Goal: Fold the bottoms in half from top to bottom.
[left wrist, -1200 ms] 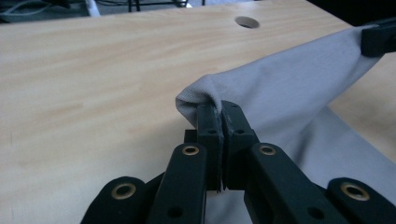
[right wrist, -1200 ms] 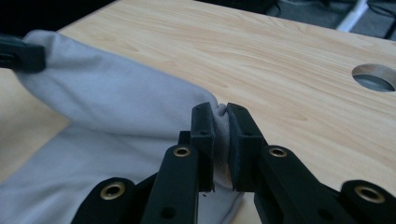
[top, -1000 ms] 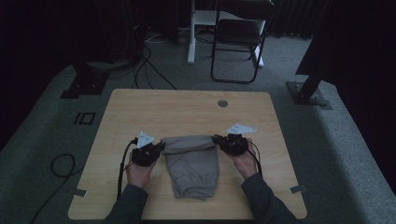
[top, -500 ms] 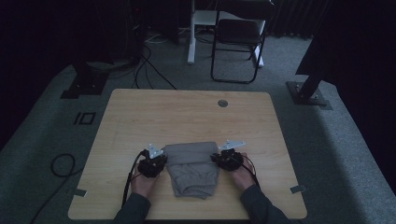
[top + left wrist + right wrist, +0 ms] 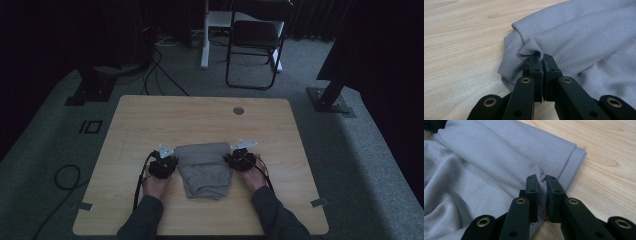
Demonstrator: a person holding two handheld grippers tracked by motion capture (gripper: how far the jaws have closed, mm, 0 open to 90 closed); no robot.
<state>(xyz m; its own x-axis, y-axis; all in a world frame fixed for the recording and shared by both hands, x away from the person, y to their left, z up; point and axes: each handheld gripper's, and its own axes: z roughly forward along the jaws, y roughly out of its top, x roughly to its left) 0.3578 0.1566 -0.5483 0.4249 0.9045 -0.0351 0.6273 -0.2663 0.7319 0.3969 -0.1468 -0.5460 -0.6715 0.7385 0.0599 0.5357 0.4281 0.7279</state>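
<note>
Tongs first. Left tongs point(image 5: 541, 75) are clenching a small pinch of grey fabric: in the left gripper view the two black jaws are standing almost together with a puckered fold of cloth rising between their tips. Right tongs point(image 5: 541, 195) are doing likewise; in the right gripper view a thin ridge of the same fabric is sitting squeezed between the jaws, just inside the doubled edge of the cloth.

Held item: a grey folded garment point(image 5: 206, 167), knit texture, type not clear from these views. It is lying flat on the surface, near the person's edge and roughly centred between the two hands. Its far part is forming a thicker rolled or folded band, and its near end is showing a curved hem. In the high view the left tongs point(image 5: 164, 166) are gripping the band's left end and the right tongs point(image 5: 240, 161) its right end, both low at the cloth.

Hands: left hand point(image 5: 155, 184) and right hand point(image 5: 254, 177) are coming in from the bottom edge, dark sleeves behind them, a black cable trailing from each gripper.

Surroundings: light wooden surface point(image 5: 200, 120) with a round grommet point(image 5: 238, 110) near its far edge. Beyond it, a black folding chair point(image 5: 255, 45) is standing on grey carpet.
</note>
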